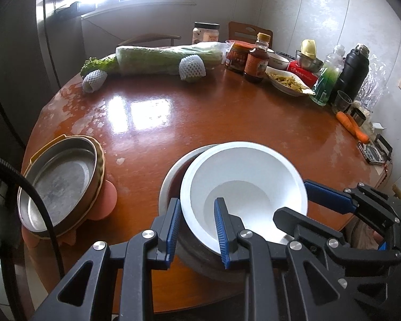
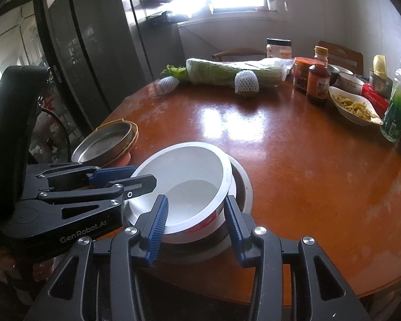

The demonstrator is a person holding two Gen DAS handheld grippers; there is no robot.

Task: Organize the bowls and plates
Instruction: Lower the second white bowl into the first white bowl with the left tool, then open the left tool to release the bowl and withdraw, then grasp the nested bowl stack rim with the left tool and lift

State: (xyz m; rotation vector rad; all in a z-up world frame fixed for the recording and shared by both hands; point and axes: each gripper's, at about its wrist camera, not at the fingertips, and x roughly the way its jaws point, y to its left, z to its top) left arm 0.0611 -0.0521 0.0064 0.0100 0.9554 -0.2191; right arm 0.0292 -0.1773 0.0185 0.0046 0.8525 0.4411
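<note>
Your left gripper (image 1: 197,230) is clamped on the near-left rim of the white bowl (image 1: 243,187), one pad inside and one outside. Your right gripper (image 2: 197,222) straddles the same bowl's other near rim with its pads a little apart from the wall, gripping nothing. The white bowl sits tilted inside a grey metal bowl (image 1: 171,184) at the near edge of the round wooden table (image 1: 200,123). Left of the white bowl, a steel plate (image 1: 61,182) lies stacked on tan and pink dishes. Far beyond the bowl lie a wrapped cabbage (image 1: 168,58) and sauce bottles (image 1: 256,61).
</note>
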